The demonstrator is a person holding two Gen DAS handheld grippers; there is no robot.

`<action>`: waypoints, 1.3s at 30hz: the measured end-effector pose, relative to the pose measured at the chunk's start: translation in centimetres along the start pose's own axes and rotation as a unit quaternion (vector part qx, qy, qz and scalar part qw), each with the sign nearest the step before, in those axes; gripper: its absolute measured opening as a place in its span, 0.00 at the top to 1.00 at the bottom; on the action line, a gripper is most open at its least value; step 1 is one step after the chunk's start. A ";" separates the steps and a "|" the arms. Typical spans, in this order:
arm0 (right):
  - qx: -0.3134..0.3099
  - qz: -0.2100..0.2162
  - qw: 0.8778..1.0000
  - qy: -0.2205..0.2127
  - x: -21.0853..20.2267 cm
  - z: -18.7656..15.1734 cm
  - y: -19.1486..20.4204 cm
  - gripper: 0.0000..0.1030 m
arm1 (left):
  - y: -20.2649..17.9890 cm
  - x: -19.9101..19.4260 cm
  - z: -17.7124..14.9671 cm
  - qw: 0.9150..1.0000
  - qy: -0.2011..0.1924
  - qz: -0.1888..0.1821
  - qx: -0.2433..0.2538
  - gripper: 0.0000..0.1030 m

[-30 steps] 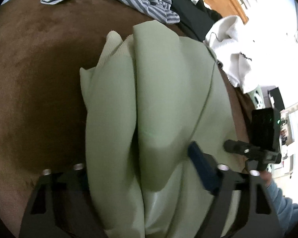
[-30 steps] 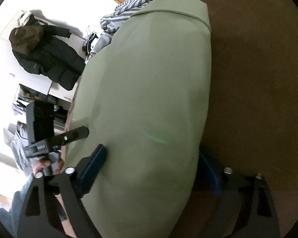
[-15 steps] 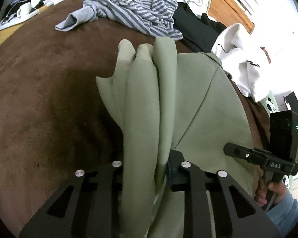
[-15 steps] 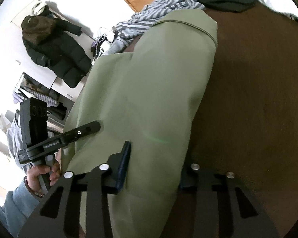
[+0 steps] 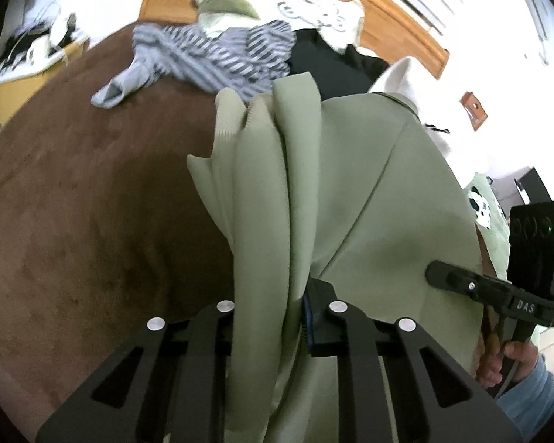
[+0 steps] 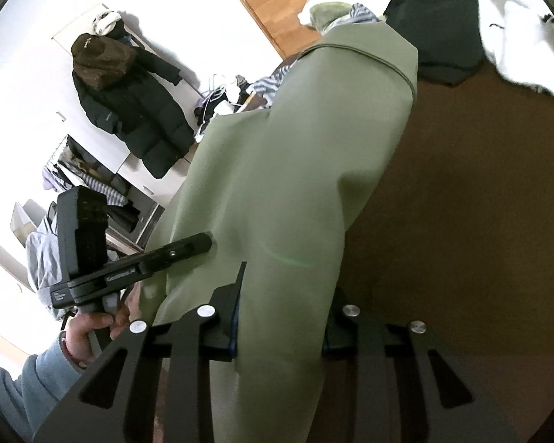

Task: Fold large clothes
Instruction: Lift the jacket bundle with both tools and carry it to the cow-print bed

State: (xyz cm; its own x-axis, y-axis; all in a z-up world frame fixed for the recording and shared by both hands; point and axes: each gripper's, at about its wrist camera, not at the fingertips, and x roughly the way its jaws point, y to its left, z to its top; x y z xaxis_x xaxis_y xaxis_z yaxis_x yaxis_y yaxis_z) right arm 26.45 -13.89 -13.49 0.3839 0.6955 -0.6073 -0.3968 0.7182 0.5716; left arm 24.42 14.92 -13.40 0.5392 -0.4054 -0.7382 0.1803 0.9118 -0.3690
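Observation:
A large sage-green garment [image 5: 369, 199] hangs lifted over the brown bed cover [image 5: 85, 221]. My left gripper [image 5: 269, 317] is shut on a bunched fold of it, with ribbed cuffs at the far end. My right gripper [image 6: 280, 317] is shut on the garment's [image 6: 295, 170] other side, and the cloth runs up between the jaws. Each gripper also shows in the other view: the right one at the right edge of the left wrist view [image 5: 498, 291], the left one at the left of the right wrist view [image 6: 129, 269].
A grey striped top [image 5: 210, 55], a black garment [image 5: 332, 66] and white clothes [image 5: 417, 81] lie heaped at the far end of the bed by a wooden headboard [image 5: 387, 11]. A black coat [image 6: 129, 103] hangs on the wall left.
Both grippers closed on the green garment and raised it off the bed. The view has tilted up, showing more of the headboard and the heap of clothes.

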 end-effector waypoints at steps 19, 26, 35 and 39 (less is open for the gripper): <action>0.033 -0.041 0.998 -0.028 -13.1 -5.6 0.2 0.72 | -11.4 -3.5 -3.4 0.997 0.022 -0.040 0.061 0.83; 0.061 -0.058 0.994 -0.072 -19.3 -7.1 -1.6 0.72 | -17.1 -3.1 -2.4 0.990 0.025 -0.075 0.113 0.83; 0.110 -0.093 0.976 -0.163 -30.6 -10.2 -6.0 0.72 | -29.6 -1.3 -0.9 0.972 0.025 -0.127 0.196 0.83; 0.136 -0.120 0.963 -0.198 -36.8 -11.7 -9.5 0.72 | -36.6 0.7 -0.4 0.960 0.036 -0.146 0.235 0.83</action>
State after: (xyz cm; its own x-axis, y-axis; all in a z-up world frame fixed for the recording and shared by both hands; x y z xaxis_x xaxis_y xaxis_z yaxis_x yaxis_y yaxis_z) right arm 6.37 -46.53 -3.02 0.7462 0.4237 -0.5135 -0.0443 0.8012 0.5967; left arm 17.89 -18.80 -0.61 0.3536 -0.6358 -0.6860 0.6749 0.6813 -0.2835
